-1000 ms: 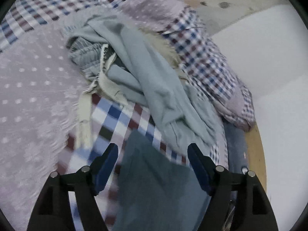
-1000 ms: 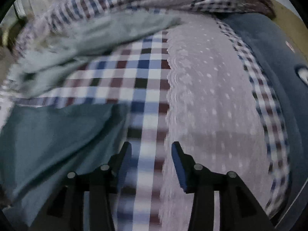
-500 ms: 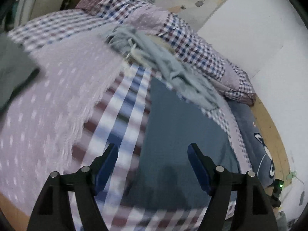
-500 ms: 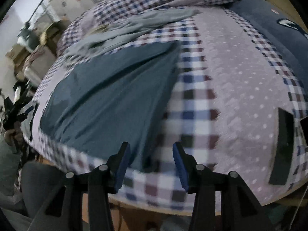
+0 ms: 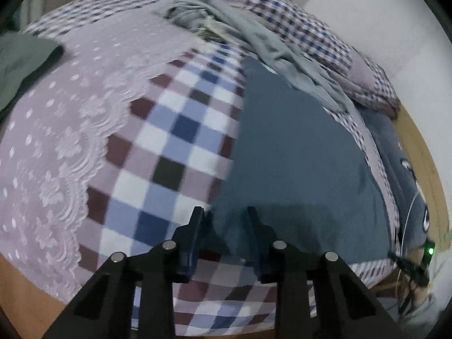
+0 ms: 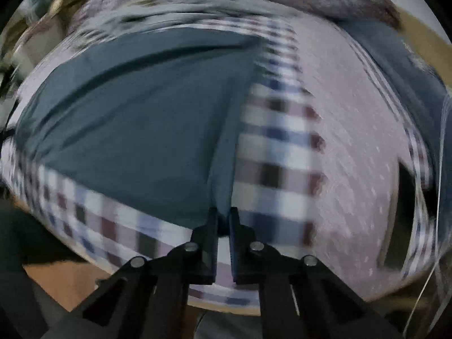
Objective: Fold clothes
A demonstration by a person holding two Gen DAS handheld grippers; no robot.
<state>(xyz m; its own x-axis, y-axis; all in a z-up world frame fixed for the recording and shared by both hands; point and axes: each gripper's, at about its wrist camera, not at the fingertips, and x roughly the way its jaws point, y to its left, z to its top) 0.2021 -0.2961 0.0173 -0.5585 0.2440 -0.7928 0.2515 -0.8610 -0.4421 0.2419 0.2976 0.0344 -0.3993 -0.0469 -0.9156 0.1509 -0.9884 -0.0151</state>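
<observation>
A dark teal garment [image 5: 296,152] lies spread flat on the checked bedcover [image 5: 169,147], filling the centre and right of the left wrist frame. The left gripper [image 5: 224,216] sits at the lower centre, at the near left corner of this garment; its fingers stand a little apart with the cloth corner between them, and I cannot tell if they already press it. In the right wrist frame, which is blurred, the right gripper [image 6: 223,217] at the lower centre has its fingers together, pinching the near right corner of the same garment [image 6: 135,118]. A crumpled grey garment [image 5: 254,36] lies at the upper centre, beyond the teal one.
</observation>
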